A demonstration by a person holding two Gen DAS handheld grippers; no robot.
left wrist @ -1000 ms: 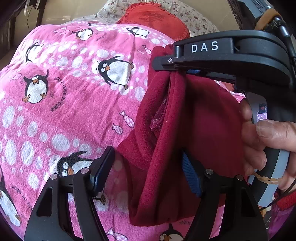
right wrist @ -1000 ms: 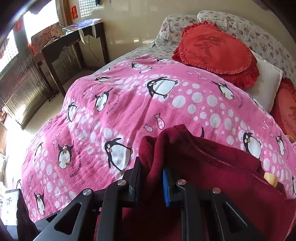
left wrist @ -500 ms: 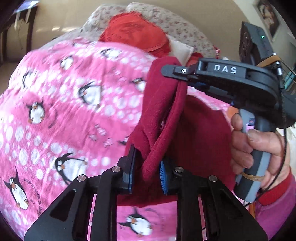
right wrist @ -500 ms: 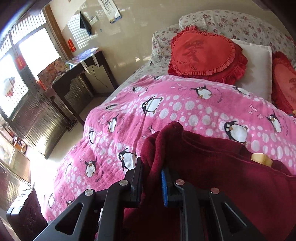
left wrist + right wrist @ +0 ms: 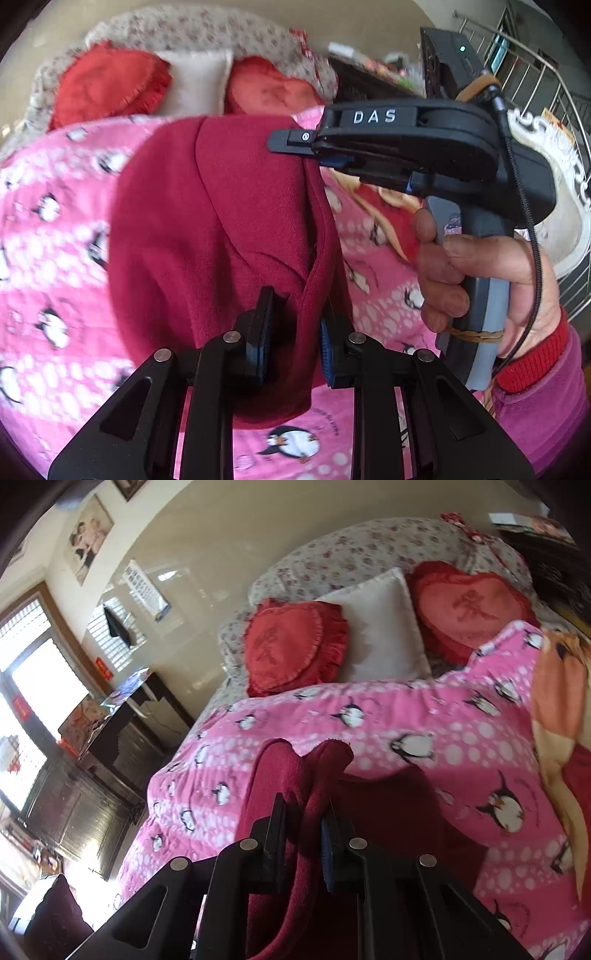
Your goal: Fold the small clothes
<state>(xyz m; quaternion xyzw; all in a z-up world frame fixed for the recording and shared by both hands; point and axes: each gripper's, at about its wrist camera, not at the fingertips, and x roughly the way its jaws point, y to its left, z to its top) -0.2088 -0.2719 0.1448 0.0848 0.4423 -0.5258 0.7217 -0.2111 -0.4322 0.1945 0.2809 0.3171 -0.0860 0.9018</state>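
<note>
only left view shows right gripper (image 5: 314,149).

One dark red garment (image 5: 221,229), two hand-held grippers (image 5: 291,332) (image 5: 303,834), two red heart cushions (image 5: 295,646) (image 5: 469,609), one white pillow (image 5: 380,631), one penguin blanket (image 5: 443,731)

Bed (image 5: 369,731) under pink penguin blanket; red heart cushions (image 5: 291,646) and white pillow (image 5: 384,627) at head; beige wall (image 5: 229,528); dark desk (image 5: 125,716); bright window (image 5: 44,679) left.
</note>
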